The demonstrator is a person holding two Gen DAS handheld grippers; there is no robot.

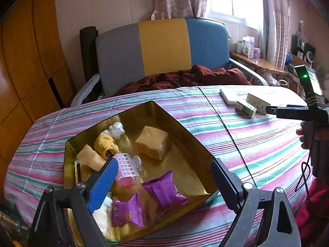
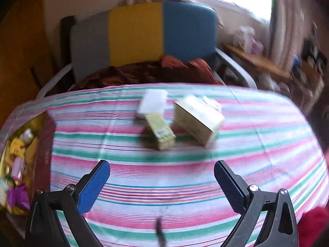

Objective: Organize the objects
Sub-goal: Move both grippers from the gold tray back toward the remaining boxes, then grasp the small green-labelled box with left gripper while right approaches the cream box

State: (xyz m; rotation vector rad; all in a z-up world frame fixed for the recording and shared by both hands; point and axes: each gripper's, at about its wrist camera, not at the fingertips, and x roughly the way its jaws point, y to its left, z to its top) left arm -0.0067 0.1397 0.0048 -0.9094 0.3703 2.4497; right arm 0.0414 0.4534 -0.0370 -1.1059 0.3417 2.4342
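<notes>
A gold tin box (image 1: 181,131) sits on the striped tablecloth. It holds a pink hair roller (image 1: 125,168), purple snack packets (image 1: 164,189), a tan block (image 1: 153,142) and a small white and yellow figure (image 1: 111,138). My left gripper (image 1: 164,185) is open above the tin and holds nothing. My right gripper (image 2: 162,185) is open and empty over the cloth, short of a small green box (image 2: 162,131), a cream box (image 2: 197,119) and a white box (image 2: 152,103). The tin also shows at the left edge of the right wrist view (image 2: 41,123), which is blurred.
A grey, yellow and blue chair (image 1: 162,49) with a dark red cloth (image 1: 185,78) stands behind the table. A wooden shelf (image 1: 259,63) with small boxes is at the back right. A wooden cabinet (image 1: 24,61) is on the left.
</notes>
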